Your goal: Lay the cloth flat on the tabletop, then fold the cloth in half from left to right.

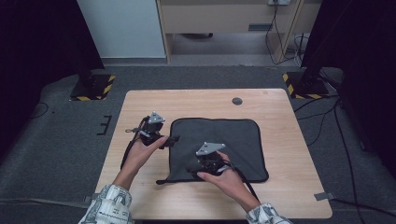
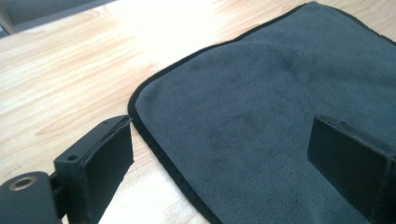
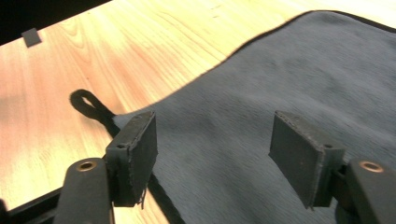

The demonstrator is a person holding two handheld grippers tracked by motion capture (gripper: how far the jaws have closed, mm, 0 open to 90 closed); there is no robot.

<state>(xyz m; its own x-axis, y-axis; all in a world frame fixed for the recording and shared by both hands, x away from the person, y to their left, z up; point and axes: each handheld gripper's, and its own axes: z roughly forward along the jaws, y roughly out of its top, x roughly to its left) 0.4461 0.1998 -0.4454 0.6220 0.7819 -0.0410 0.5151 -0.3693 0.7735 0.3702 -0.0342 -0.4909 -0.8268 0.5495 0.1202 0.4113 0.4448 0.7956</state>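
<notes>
While both grippers hover over a grey cloth (image 1: 219, 140) spread flat on the wooden table (image 1: 280, 112), the left gripper (image 1: 173, 139) sits at its left edge. Left gripper view: jaws wide, straddling the cloth's hem (image 2: 154, 135). Right gripper view: jaws apart, empty, above the cloth's corner loop (image 3: 86, 106).

In the high view the right hand (image 1: 229, 179) covers part of the near edge of the cloth (image 1: 233, 135), and the right gripper (image 1: 196, 172) hides the cloth beneath it. Whether its jaws touch the cloth cannot be told from there. The left gripper (image 1: 173, 139) is too small to show how its jaws stand against the cloth's left edge. In the left gripper view the cloth (image 2: 261, 102) runs out past the right and bottom edges. In the right gripper view the cloth (image 3: 289, 79) is slightly blurred, and its loop (image 3: 86, 106) is partly hidden behind one jaw.
</notes>
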